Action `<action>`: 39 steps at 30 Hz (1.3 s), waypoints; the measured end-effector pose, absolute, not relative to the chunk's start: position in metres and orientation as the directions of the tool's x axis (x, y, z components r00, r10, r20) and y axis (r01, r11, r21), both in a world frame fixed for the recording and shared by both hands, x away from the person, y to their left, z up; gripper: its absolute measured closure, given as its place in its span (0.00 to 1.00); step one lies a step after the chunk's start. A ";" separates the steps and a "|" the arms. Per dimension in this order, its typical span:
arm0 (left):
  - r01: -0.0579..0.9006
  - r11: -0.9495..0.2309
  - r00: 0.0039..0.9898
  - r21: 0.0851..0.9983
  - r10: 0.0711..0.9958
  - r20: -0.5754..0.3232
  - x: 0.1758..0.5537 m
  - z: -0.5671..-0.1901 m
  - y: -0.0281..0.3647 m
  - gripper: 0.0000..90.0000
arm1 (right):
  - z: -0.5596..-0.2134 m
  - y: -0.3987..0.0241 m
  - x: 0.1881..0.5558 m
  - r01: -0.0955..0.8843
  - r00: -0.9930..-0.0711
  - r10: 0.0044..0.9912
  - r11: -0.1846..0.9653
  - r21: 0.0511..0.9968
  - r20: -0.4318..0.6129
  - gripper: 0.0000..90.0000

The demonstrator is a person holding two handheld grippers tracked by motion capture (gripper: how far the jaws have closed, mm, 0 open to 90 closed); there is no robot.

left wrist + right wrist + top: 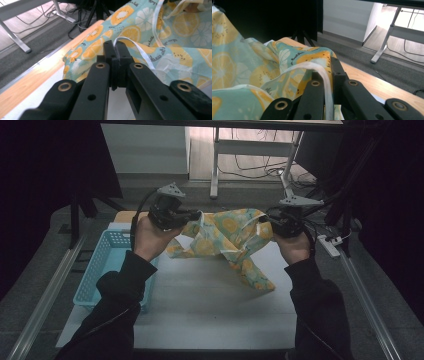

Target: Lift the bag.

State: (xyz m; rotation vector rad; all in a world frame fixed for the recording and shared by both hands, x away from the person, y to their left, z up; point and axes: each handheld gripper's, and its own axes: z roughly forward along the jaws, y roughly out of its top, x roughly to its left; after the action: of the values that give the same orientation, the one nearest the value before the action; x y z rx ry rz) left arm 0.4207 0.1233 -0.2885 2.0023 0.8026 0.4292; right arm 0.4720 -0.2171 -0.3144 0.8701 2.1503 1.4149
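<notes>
The fruit-print garment [227, 236], pale teal with orange and lemon slices, hung between the two tools above the white counter [210, 305], so the lifting part of the work looked done while any spreading, folding or putting away was still to come. The left hand-held gripper [192, 215] had its jaws pressed together on the cloth's left end; in the left gripper view the black jaws met on a thin white trim [140, 48] at the fabric's edge. The right hand-held gripper [267, 220] was likewise clamped on the opposite end, and in the right gripper view a white band [322, 72] of the garment ran down between its jaws. Held this way, the cloth's long axis ran roughly left to right across the counter, sagging in the middle, still bunched and wrinkled rather than pulled flat. One loose tail [255, 275] drooped down and toward the person's right, its tip appearing to rest on the counter, though contact could not be told for certain. A light blue basket [102, 270] sat at the counter's left edge, beside the left forearm; it was probably where the garment belonged, which stayed a guess
</notes>
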 end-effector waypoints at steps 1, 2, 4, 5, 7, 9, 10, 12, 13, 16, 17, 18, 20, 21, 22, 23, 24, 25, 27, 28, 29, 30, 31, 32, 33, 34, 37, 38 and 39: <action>0.369 -0.374 0.726 0.851 0.688 -0.013 0.421 -0.285 0.124 1.00 | -0.312 -0.217 0.472 0.267 -0.714 0.700 0.285 0.920 -0.010 0.99; 0.368 -0.370 0.724 0.853 0.690 -0.014 0.421 -0.283 0.125 1.00 | -0.310 -0.217 0.472 0.263 -0.714 0.700 0.283 0.922 -0.012 0.99; 0.365 -0.365 0.718 0.856 0.696 -0.009 0.421 -0.277 0.127 1.00 | -0.306 -0.218 0.472 0.257 -0.712 0.702 0.279 0.925 -0.014 0.99; 0.362 -0.359 0.717 0.860 0.697 -0.010 0.421 -0.274 0.128 1.00 | -0.304 -0.218 0.472 0.255 -0.710 0.704 0.276 0.927 -0.014 0.99; 0.354 -0.355 0.714 0.865 0.700 -0.005 0.420 -0.267 0.129 1.00 | -0.300 -0.219 0.472 0.250 -0.708 0.706 0.271 0.930 -0.016 0.99; 0.345 -0.360 0.710 0.867 0.704 0.010 0.419 -0.259 0.130 1.00 | -0.295 -0.220 0.473 0.244 -0.707 0.707 0.261 0.934 -0.014 0.99; 0.337 -0.359 0.709 0.870 0.705 0.016 0.418 -0.255 0.130 1.00 | -0.293 -0.221 0.473 0.241 -0.705 0.709 0.256 0.936 -0.012 0.99; 0.323 -0.353 0.709 0.878 0.705 0.022 0.415 -0.247 0.131 1.00 | -0.287 -0.222 0.472 0.230 -0.704 0.710 0.252 0.940 -0.018 0.99; 0.314 -0.352 0.708 0.882 0.706 0.029 0.414 -0.243 0.132 1.00 | -0.284 -0.222 0.472 0.226 -0.702 0.712 0.249 0.942 -0.020 0.99; 0.300 -0.350 0.708 0.887 0.705 0.039 0.411 -0.236 0.132 1.00 | -0.278 -0.221 0.470 0.214 -0.703 0.711 0.244 0.946 -0.025 0.99; 0.299 -0.364 0.706 0.882 0.706 0.052 0.411 -0.237 0.131 1.00 | -0.279 -0.220 0.470 0.215 -0.704 0.709 0.246 0.945 -0.025 0.99; 0.302 -0.373 0.706 0.877 0.706 0.057 0.411 -0.239 0.129 1.00 | -0.281 -0.219 0.471 0.217 -0.706 0.707 0.255 0.942 -0.029 0.99; 0.311 -0.383 0.707 0.870 0.705 0.058 0.413 -0.246 0.127 1.00 | -0.286 -0.217 0.472 0.225 -0.708 0.706 0.257 0.940 -0.023 0.99; 0.317 -0.382 0.711 0.868 0.702 0.049 0.415 -0.249 0.126 1.00 | -0.289 -0.216 0.473 0.231 -0.708 0.706 0.258 0.938 -0.020 0.99; 0.328 -0.379 0.711 0.865 0.702 0.038 0.417 -0.253 0.125 1.00 | -0.292 -0.216 0.474 0.237 -0.708 0.706 0.260 0.936 -0.017 0.99; 0.334 -0.391 0.712 0.858 0.700 0.042 0.418 -0.257 0.124 1.00 | -0.295 -0.215 0.474 0.240 -0.709 0.705 0.263 0.935 -0.016 0.99; 0.339 -0.399 0.714 0.852 0.699 0.043 0.420 -0.260 0.123 1.00 | -0.297 -0.215 0.475 0.244 -0.709 0.705 0.267 0.932 -0.017 0.99; 0.343 -0.401 0.716 0.850 0.697 0.040 0.421 -0.263 0.122 1.00 | -0.299 -0.214 0.475 0.245 -0.707 0.706 0.269 0.932 -0.018 0.99; 0.353 -0.400 0.719 0.846 0.694 0.028 0.423 -0.269 0.121 1.00 | -0.301 -0.214 0.476 0.250 -0.707 0.707 0.270 0.930 -0.015 0.99; 0.355 -0.399 0.721 0.845 0.693 0.024 0.424 -0.271 0.121 1.00 | -0.302 -0.214 0.476 0.253 -0.707 0.707 0.270 0.929 -0.014 0.99; 0.359 -0.401 0.725 0.843 0.689 0.019 0.425 -0.273 0.120 1.00 | -0.303 -0.214 0.476 0.255 -0.707 0.707 0.271 0.928 -0.012 0.99; 0.364 -0.402 0.725 0.840 0.688 0.016 0.426 -0.276 0.119 1.00 | -0.305 -0.214 0.477 0.257 -0.707 0.707 0.271 0.927 -0.011 0.99; 0.367 -0.406 0.726 0.837 0.687 0.014 0.427 -0.279 0.118 1.00 | -0.306 -0.214 0.477 0.258 -0.708 0.706 0.273 0.927 -0.011 0.99; 0.370 -0.414 0.730 0.832 0.684 0.016 0.428 -0.281 0.117 1.00 | -0.308 -0.214 0.477 0.262 -0.707 0.707 0.273 0.926 -0.008 0.99; 0.374 -0.416 0.731 0.829 0.683 0.013 0.428 -0.283 0.117 1.00 | -0.310 -0.214 0.477 0.264 -0.707 0.707 0.274 0.925 -0.008 0.99; 0.380 -0.416 0.730 0.826 0.683 0.008 0.429 -0.286 0.116 1.00 | -0.311 -0.214 0.477 0.267 -0.708 0.707 0.275 0.924 -0.006 0.99; 0.403 -0.424 0.727 0.811 0.687 -0.001 0.434 -0.294 0.114 1.00 | -0.316 -0.213 0.479 0.280 -0.709 0.706 0.283 0.917 -0.001 0.99; 0.410 -0.425 0.724 0.807 0.690 -0.005 0.435 -0.296 0.113 1.00 | -0.318 -0.213 0.479 0.283 -0.709 0.705 0.286 0.916 -0.002 0.99; 0.415 -0.423 0.722 0.806 0.691 -0.009 0.437 -0.299 0.113 1.00 | -0.319 -0.213 0.479 0.287 -0.708 0.706 0.289 0.913 -0.001 0.99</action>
State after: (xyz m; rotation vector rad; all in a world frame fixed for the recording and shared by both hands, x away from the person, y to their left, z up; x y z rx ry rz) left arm 0.4369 0.1128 -0.2989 2.0729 0.8375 0.4121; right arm 0.4793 -0.2127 -0.3192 0.8905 2.1578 1.4001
